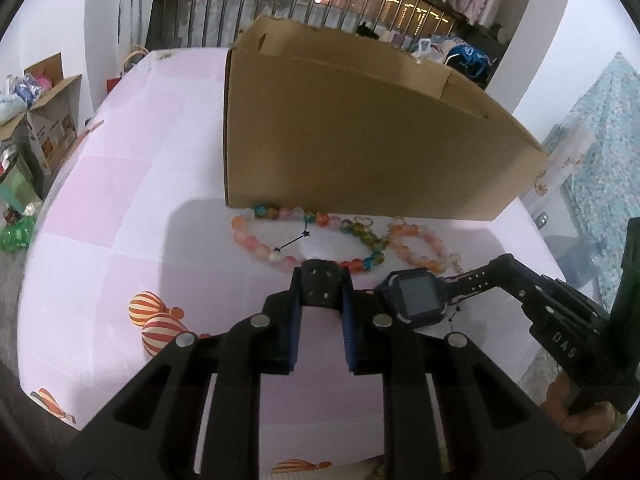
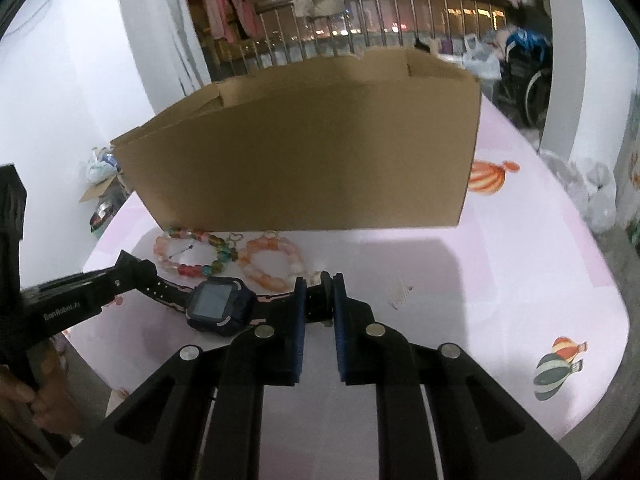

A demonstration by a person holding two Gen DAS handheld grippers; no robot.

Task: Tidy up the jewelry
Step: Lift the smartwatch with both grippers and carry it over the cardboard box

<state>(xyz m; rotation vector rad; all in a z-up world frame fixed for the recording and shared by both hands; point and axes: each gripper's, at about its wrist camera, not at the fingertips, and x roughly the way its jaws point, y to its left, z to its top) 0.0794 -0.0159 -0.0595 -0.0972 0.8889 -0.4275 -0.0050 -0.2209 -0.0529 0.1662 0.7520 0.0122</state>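
Note:
A dark blue smartwatch (image 1: 416, 298) (image 2: 220, 306) with a black and pink strap hangs stretched between both grippers, just over the pink tablecloth. My left gripper (image 1: 325, 292) (image 2: 130, 270) is shut on one strap end. My right gripper (image 2: 320, 296) (image 1: 502, 266) is shut on the other end. Behind the watch, on the cloth, lie a multicoloured bead bracelet (image 1: 308, 240) (image 2: 192, 258) and an orange-pink bead bracelet (image 1: 420, 248) (image 2: 272, 262). Right behind them stands a brown cardboard box (image 1: 360, 140) (image 2: 312, 160), open at the top.
The table (image 1: 140, 200) (image 2: 500, 280) has a pink checked cloth with balloon prints. A small ring charm (image 1: 362, 222) (image 2: 234, 240) lies between the bracelets. A hand (image 1: 580, 416) (image 2: 24, 396) holds each gripper's handle. Boxes and bags stand on the floor at the left (image 1: 44, 120).

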